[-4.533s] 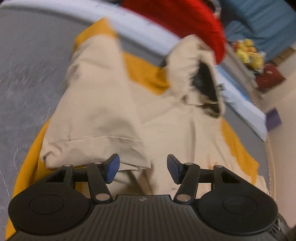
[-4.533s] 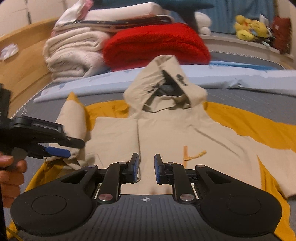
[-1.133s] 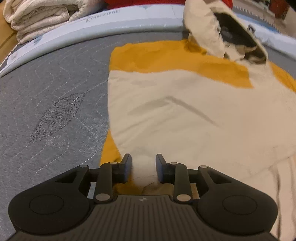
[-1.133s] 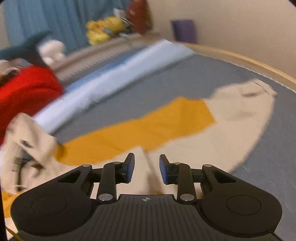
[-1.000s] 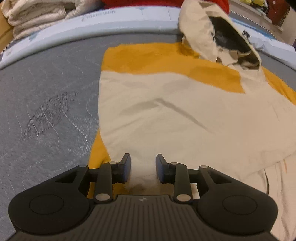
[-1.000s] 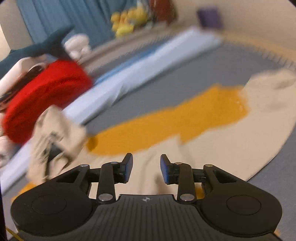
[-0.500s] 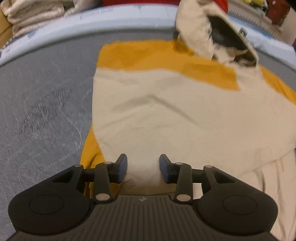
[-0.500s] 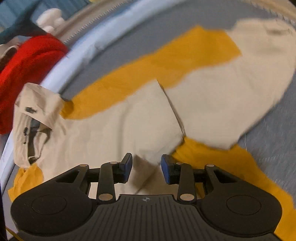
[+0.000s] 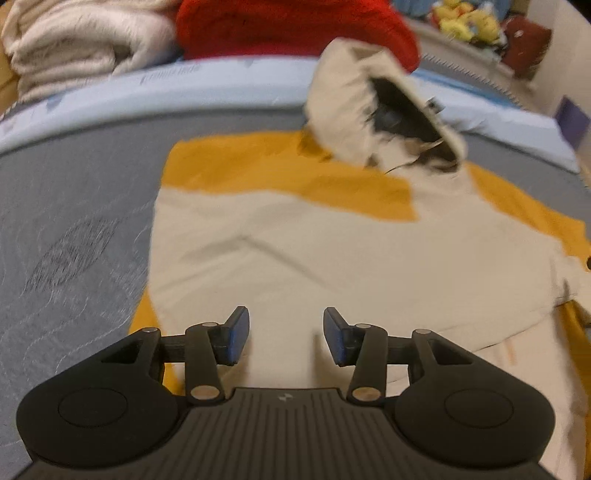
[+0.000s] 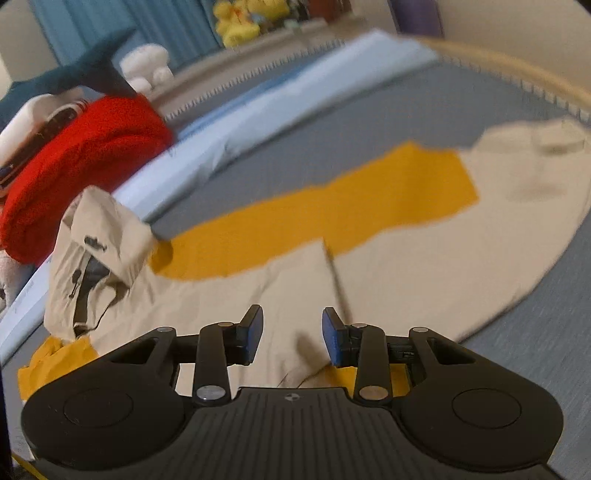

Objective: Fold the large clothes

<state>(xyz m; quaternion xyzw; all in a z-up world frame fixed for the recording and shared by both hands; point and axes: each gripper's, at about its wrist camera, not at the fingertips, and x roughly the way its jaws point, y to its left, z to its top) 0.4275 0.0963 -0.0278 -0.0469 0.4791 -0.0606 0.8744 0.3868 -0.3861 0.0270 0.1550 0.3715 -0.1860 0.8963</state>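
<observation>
A beige and yellow hooded jacket [image 9: 332, 258] lies spread front up on a grey mattress [image 9: 74, 221], its hood [image 9: 369, 110] propped up at the far end. One sleeve is folded across the body. My left gripper [image 9: 286, 339] hovers just above the near hem; its jaws are opening and no cloth sits between the blue pads [image 9: 236, 336]. In the right wrist view the jacket [image 10: 240, 295] shows its other sleeve [image 10: 480, 240] stretched out flat to the right. My right gripper [image 10: 291, 338] stands open over the body beside that sleeve's seam, with nothing pinched.
A red blanket [image 9: 288, 29] and cream towels [image 9: 74, 44] are stacked behind a light blue sheet [image 9: 147, 85] at the head of the bed. Plush toys [image 10: 251, 18] sit on a ledge beyond. The bed's wooden rim [image 10: 517, 70] curves past the outstretched sleeve.
My left gripper's jaws widened and let go of the cloth they pinched, then lifted back from the hem. The right gripper swung over the jacket's right side with its gap unchanged.
</observation>
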